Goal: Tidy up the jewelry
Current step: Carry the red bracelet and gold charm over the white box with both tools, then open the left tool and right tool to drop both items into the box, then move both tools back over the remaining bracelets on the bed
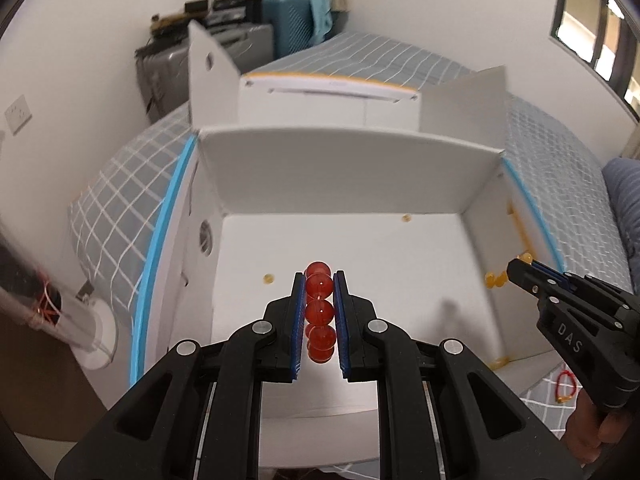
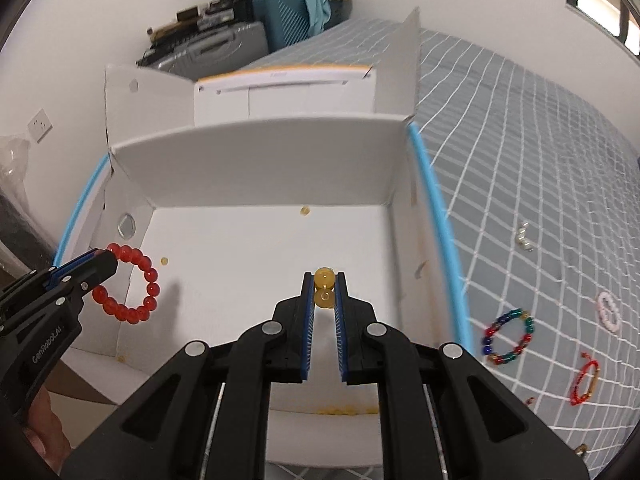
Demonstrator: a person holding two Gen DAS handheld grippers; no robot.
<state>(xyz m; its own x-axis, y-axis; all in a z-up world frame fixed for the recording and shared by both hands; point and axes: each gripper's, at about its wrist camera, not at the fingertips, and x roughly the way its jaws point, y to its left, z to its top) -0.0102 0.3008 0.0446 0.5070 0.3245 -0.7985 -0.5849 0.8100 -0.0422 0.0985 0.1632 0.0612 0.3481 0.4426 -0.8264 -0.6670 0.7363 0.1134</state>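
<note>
L gripper (image 1: 319, 280) is clamped on a red bead bracelet (image 1: 319, 312), beads pinched in a row btwn the blue pads; from the R wrist cam the same bracelet (image 2: 132, 288) hangs as a full ring off the L gripper tip (image 2: 105, 258), over the left side of the open white box (image 1: 340, 168). R gripper (image 2: 325, 280) is closed narrow on a yellow bead bracelet (image 2: 324, 280), two amber beads showing btwn its pads; in the L cam the R gripper (image 1: 516, 270) sits at the box's right wall w/ yellow beads (image 1: 496, 280) dangling just beside the tip. Both grippers angle down over the box. A few loose yellow beads (image 2: 305, 211) lie on the box floor. Box sits on a grey checked bedsheet (image 2: 520, 160). On the sheet to the right of the box: a multicolour bead bracelet (image 2: 508, 336), a pink bracelet (image 2: 609, 312), a red cord bracelet (image 2: 586, 384), and a small pale item (image 2: 525, 236) too small to tell. Suitcases (image 2: 280, 20) stacked by the far wall.
</note>
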